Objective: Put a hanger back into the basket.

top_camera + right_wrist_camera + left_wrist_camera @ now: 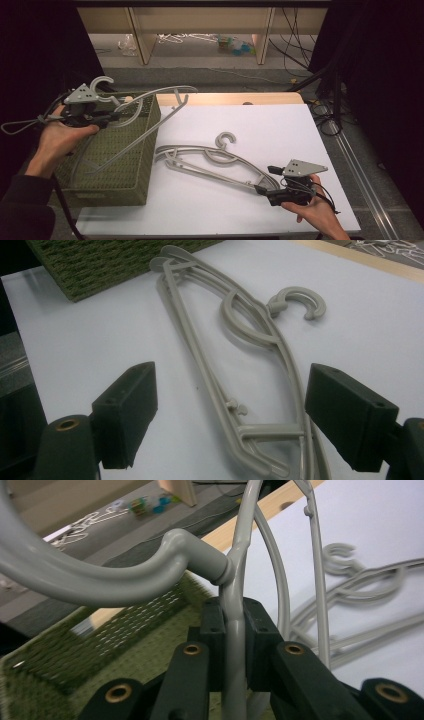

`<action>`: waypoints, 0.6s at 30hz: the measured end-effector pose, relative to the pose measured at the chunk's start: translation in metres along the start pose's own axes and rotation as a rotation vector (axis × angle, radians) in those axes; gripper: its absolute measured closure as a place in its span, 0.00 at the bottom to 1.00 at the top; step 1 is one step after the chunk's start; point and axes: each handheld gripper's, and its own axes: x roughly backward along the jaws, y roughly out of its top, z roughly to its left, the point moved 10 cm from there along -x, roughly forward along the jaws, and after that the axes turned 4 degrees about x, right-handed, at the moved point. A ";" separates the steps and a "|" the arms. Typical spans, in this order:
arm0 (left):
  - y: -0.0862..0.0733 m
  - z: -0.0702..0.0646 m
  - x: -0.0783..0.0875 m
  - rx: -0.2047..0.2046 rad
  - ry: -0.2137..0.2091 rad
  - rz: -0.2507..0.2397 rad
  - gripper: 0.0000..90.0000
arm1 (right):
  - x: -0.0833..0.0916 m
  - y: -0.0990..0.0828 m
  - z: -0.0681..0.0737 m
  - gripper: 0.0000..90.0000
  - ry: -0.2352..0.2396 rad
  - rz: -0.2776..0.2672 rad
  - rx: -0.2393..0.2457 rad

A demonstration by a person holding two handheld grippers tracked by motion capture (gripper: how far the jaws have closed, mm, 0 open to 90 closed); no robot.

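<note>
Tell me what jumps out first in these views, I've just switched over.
The left gripper is shut on a grey hanger, holding it over the green basket at the table's left. On the white table, more grey hangers lie stacked in a pile. The right gripper sits at that pile's near end with its jaws open around it.

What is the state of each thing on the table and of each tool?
Left tool: shut on the held hanger, near its hook.
Held hanger: lifted, tilted over the basket.
Green basket: open at the top, standing at the table's left edge.
Hangers on the table: lying flat, stacked.
Right tool: open, one end of the flat hangers between its jaws.
</note>
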 end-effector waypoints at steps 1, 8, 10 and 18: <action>-0.002 0.005 -0.001 0.003 0.008 0.001 0.90 | 0.000 0.000 0.000 0.25 -0.001 0.001 -0.001; -0.010 0.041 -0.002 0.049 0.079 -0.037 0.90 | -0.003 -0.003 0.001 0.25 0.008 0.014 -0.006; -0.017 0.050 -0.001 0.026 0.081 -0.009 0.90 | -0.003 -0.003 0.000 0.25 0.006 0.012 -0.005; -0.044 0.078 -0.003 0.085 0.126 0.003 0.90 | -0.002 -0.003 -0.001 0.26 -0.004 0.007 -0.012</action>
